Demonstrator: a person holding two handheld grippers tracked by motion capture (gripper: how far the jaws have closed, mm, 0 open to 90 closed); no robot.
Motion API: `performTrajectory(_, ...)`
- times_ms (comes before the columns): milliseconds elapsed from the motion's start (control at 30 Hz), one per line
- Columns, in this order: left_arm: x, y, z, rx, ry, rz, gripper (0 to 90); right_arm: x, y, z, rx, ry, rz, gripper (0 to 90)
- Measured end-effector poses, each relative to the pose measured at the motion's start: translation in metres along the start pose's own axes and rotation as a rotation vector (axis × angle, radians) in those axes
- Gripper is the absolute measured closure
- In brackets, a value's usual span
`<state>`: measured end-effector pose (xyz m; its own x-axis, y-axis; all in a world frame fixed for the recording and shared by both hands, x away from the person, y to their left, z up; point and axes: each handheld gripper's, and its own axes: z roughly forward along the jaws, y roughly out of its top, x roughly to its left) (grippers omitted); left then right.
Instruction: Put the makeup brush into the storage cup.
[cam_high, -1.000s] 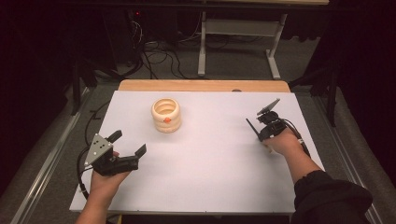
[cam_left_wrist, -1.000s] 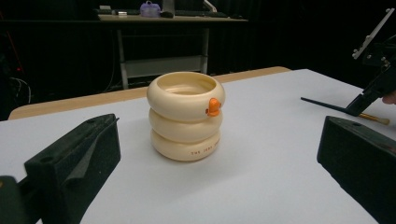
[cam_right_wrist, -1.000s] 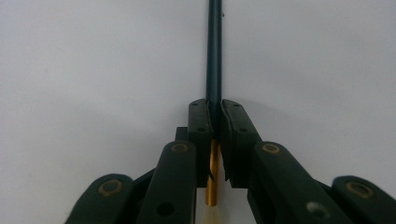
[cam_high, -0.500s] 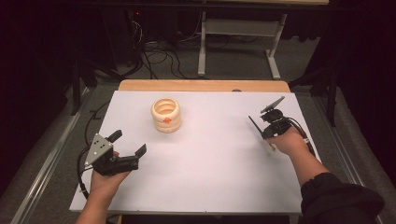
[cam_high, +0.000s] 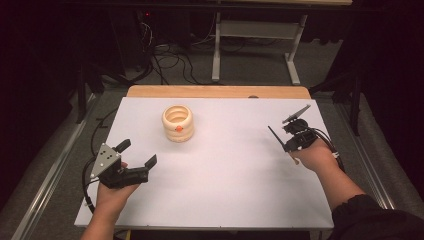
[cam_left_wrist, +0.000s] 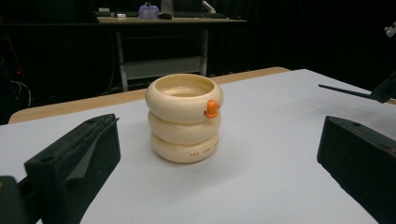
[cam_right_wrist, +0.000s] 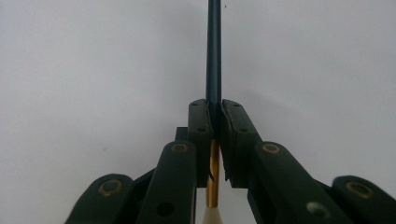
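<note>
A cream pot (cam_high: 177, 123) shaped like stacked rings, with a small orange beak on its side, stands on the white table top (cam_high: 225, 190) at the back left. My left gripper (cam_high: 137, 153) rests at the front left, open, its jaws wide apart and pointing at the pot (cam_left_wrist: 184, 119). At the right, my right gripper (cam_high: 289, 145) is shut on a thin dark pencil (cam_high: 275, 136). In the right gripper view the pencil (cam_right_wrist: 214, 46) runs straight out from the pinched pads of my right gripper (cam_right_wrist: 214, 105), with a gold ferrule and pale eraser behind them.
A wooden strip (cam_high: 215, 91) borders the table's far edge. Beyond it on the floor are a metal desk frame (cam_high: 252, 30) and tangled cables (cam_high: 170, 57). Open white surface lies between the two hands.
My right gripper has lifted a little and drifted right, still holding the pencil. The left gripper and the pot have stayed put.
</note>
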<state>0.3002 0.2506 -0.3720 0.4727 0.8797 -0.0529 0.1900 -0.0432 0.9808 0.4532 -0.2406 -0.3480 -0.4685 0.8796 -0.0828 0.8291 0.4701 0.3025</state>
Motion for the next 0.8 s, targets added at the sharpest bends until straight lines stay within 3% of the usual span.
performTrajectory(800,-0.004,0.002,-0.001,-0.007,-0.001,0.021,0.1,0.027,-0.039,-0.028,-0.025,0.029,-0.043,85.6)
